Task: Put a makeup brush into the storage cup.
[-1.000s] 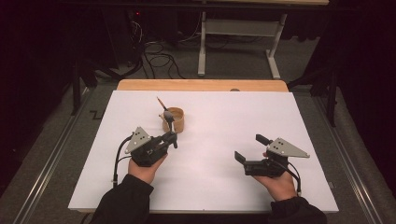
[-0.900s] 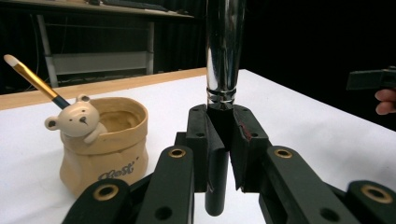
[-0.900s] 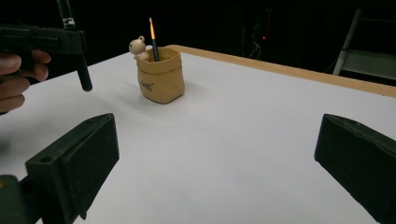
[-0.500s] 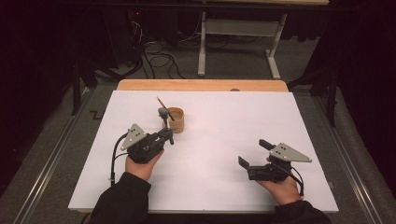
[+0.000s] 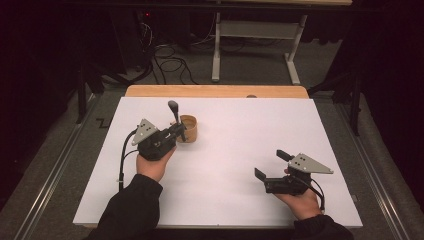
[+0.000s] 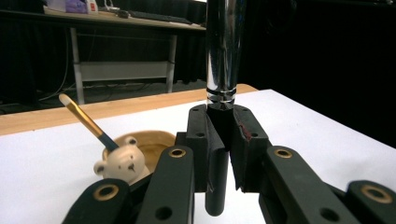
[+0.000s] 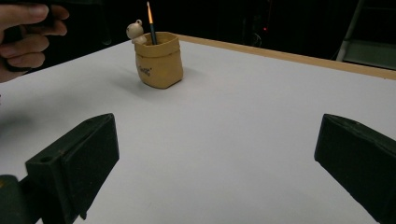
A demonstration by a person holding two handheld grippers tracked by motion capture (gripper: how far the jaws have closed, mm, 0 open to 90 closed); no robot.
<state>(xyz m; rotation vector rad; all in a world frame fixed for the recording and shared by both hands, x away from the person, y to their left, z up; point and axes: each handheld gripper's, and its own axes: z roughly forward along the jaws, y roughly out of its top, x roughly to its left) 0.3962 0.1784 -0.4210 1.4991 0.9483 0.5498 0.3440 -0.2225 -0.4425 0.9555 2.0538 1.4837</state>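
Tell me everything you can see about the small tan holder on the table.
The tan holder looks like a soft, bag-shaped pot with a rolled rim and small dark lettering on its side. It stands upright on the white table, far left of centre. A small bear figure sits at its rim, and a pencil leans inside. The left gripper is right beside it.

Left tongs (image 5: 176, 131) clamped tight and raised; right tongs (image 5: 271, 165) gape, held low.

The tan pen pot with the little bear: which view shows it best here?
The right gripper view: the tan pot stands whole and unobstructed, bear and pencil at its rim. The left gripper view shows just its rim and bear behind the left gripper's links. In the high view it is small, partly behind the left gripper.
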